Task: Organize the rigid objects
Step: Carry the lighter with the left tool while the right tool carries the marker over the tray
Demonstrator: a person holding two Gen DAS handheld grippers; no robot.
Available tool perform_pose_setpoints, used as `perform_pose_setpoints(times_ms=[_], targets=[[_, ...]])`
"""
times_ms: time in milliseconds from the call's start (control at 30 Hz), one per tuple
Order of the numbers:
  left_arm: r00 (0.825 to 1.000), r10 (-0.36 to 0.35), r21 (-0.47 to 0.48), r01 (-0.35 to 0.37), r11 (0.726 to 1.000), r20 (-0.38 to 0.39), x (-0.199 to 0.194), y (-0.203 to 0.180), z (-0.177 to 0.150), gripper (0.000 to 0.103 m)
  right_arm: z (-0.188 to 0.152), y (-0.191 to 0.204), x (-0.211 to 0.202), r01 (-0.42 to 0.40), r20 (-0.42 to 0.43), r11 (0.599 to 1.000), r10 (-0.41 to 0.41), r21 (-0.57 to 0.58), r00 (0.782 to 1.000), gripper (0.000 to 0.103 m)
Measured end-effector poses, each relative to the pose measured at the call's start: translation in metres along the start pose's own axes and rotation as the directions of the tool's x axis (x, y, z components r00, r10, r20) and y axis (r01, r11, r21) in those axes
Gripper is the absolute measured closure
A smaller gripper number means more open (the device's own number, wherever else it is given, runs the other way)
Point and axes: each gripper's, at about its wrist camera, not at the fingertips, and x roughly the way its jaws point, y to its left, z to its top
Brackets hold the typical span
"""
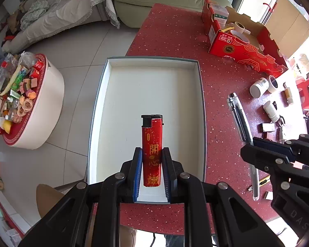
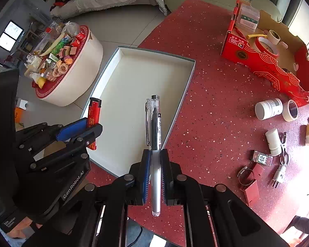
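Standing lighter (image 1: 151, 151) clamped between left gripper (image 1: 151, 158) pads.

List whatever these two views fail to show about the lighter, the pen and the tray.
- Lighter: in the left wrist view the left gripper pads cover both its sides.
- Pen: in the right wrist view the right gripper pads hide its mid-barrel; the label print is too small to read.
- White tray: the left gripper's frame hides its near edge.

Left gripper (image 1: 152, 162), right gripper (image 2: 155, 170): black linkages, blue pads, silver rivets.
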Motion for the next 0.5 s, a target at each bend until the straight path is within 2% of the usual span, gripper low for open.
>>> perform_pose_setpoints(times_ms=[333,500], targets=[[0.998,0.055,-0.078,-0.052,0.996,0.038,0.013,0.026,0.044,0.083,0.048,0.002,0.015,-0.062,0.025,0.997,0.060,0.055,0.998,0.092],[0.998,0.060,-0.136,-0.056,0.989,0.031,0.027,0.036,0.068,0.083,0.076,0.001,0.029,-0.076,0.035,0.993,0.073,0.087,0.997,0.092]])
